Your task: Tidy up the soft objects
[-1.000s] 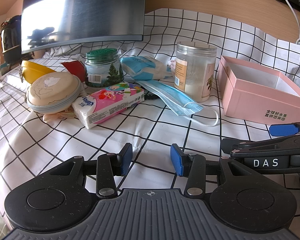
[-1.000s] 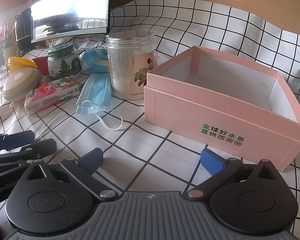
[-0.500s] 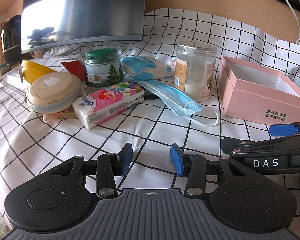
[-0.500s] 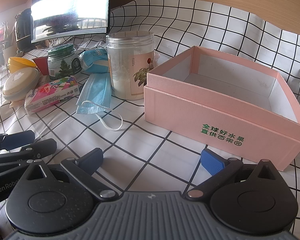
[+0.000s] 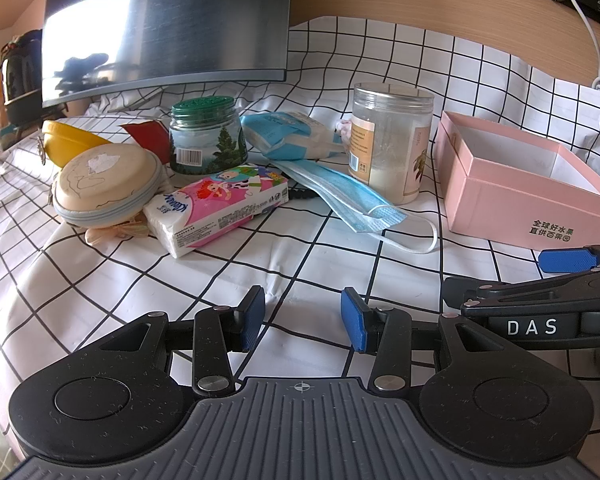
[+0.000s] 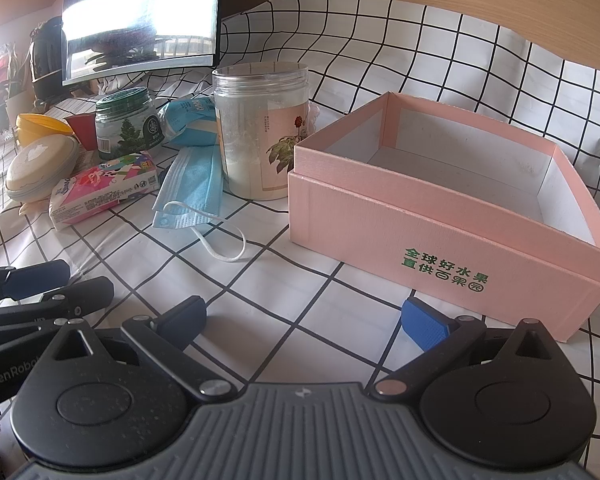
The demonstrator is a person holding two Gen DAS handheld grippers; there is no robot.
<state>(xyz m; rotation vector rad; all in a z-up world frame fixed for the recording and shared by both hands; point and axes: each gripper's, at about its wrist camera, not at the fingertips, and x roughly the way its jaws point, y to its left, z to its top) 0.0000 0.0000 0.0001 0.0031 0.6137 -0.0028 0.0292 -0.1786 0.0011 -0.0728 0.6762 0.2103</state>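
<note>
Nothing is seen to have moved since the earlier frames: both grippers and every object are found in the same places. The left gripper (image 5: 302, 316) is held low over the checked cloth (image 5: 100, 280) on the bench, its blue fingers (image 5: 253, 318) parted to a moderate gap with only cloth between them. The right gripper (image 6: 304, 320) is held beside it, its fingers (image 6: 424, 326) spread wide and empty, the right one just short of the front wall of the pink box (image 6: 440, 240). The box is seen open and bare inside.

The soft things are gathered to the left of the box. A blue face mask (image 5: 340, 196) is laid flat on the cloth, its white ear loop trailing toward the grippers, with its far end against the base of a clear plastic jar (image 5: 388, 140). A pink tissue pack (image 5: 220, 204) is lying just left of the mask, leaning against a round beige pouch (image 5: 104, 180). A light blue packet (image 5: 292, 132) is propped between the clear jar and a green-lidded jar (image 5: 206, 136). A yellow bowl (image 5: 68, 140) and a red cup (image 5: 150, 136) are placed behind the pouch, below a dark monitor (image 5: 168, 20).
</note>
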